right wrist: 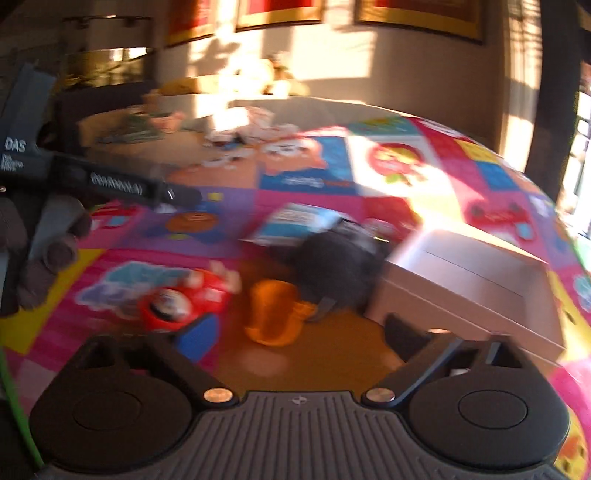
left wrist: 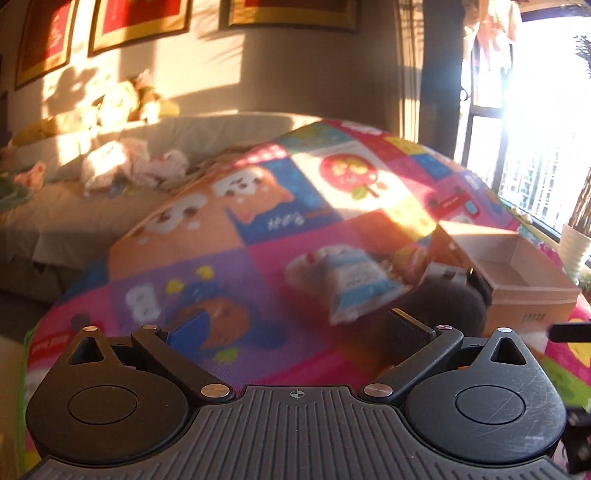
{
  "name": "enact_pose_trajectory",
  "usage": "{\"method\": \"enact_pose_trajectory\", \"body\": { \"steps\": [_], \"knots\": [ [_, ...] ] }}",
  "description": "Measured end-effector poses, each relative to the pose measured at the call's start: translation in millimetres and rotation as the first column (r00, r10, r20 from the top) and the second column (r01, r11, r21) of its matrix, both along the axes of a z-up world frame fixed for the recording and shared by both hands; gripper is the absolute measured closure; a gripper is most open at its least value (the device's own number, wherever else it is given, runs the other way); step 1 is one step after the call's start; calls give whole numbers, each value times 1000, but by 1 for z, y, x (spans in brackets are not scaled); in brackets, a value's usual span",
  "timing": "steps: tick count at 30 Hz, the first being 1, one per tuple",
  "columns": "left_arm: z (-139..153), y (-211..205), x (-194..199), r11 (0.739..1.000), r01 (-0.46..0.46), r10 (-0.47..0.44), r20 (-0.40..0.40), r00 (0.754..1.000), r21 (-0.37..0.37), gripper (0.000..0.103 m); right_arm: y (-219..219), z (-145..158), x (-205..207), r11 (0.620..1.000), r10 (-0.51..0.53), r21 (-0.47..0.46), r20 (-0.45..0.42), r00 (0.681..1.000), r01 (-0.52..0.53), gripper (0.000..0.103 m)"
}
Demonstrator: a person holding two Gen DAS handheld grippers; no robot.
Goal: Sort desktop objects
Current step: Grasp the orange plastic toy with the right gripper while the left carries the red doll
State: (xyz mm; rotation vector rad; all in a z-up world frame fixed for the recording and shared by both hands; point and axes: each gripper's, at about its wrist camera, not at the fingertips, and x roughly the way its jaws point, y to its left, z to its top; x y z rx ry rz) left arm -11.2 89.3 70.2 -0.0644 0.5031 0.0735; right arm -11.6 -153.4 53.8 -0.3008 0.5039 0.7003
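Beyond the right gripper's spread jaws lies an orange cup.

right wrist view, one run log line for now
right gripper: open, empty | left gripper: open, empty | box: open, looks empty | orange cup: on mat, near box

Low, warm sunlight enters from a tall dark-framed window on the right, blown out to white; pale buildings show faintly through the lower panes. Sun patches and leafy shadows fall across the beige wall. Red pictures in gold frames hang in a row high on that wall. Below runs a long cream sofa, its seat strewn with pale crumpled cloths and yellowish plush toys on the backrest. A bright patchwork cartoon-print cloth covers the tabletop. A white plant pot stands by the window.
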Motion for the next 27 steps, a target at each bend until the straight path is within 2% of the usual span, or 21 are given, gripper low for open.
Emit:
{"method": "enact_pose_trajectory", "body": {
  "steps": [1,5,7,9,12,15,22,25,27],
  "knots": [
    [-4,3,-6,1000,-3,3,-15,1000,-5,0,8,-1,-1,1000,12,-7,-2,1000,-12,29],
    [-13,12,-27,1000,-3,2,-48,999,-19,0,34,-12,21,1000,-18,-26,-46,999,17,38],
    [-14,13,-34,999,19,-21,-58,998,-31,0,44,-23,36,999,-32,-44,-100,994,28,55],
    [-17,8,-38,997,68,-71,-79,994,-38,0,46,-32,47,998,-43,-57,-157,987,34,63],
    [-23,-10,-40,984,173,-177,-119,977,-39,0,34,-31,46,998,-49,-35,-181,982,43,63],
    [-34,-34,-37,961,271,-275,-158,948,-49,0,16,-26,35,998,-64,-38,-161,985,59,63],
    [-47,-74,-20,911,386,-409,-189,893,-147,0,-34,-23,13,988,-145,-67,-151,978,137,63],
    [-43,-86,-17,852,468,-509,-161,846,-234,0,-49,-26,8,983,-178,-75,-150,972,169,63],
    [-39,-93,-19,820,520,-558,-134,819,-238,0,-56,-26,5,981,-189,-65,-154,970,181,63]
  ]
}}
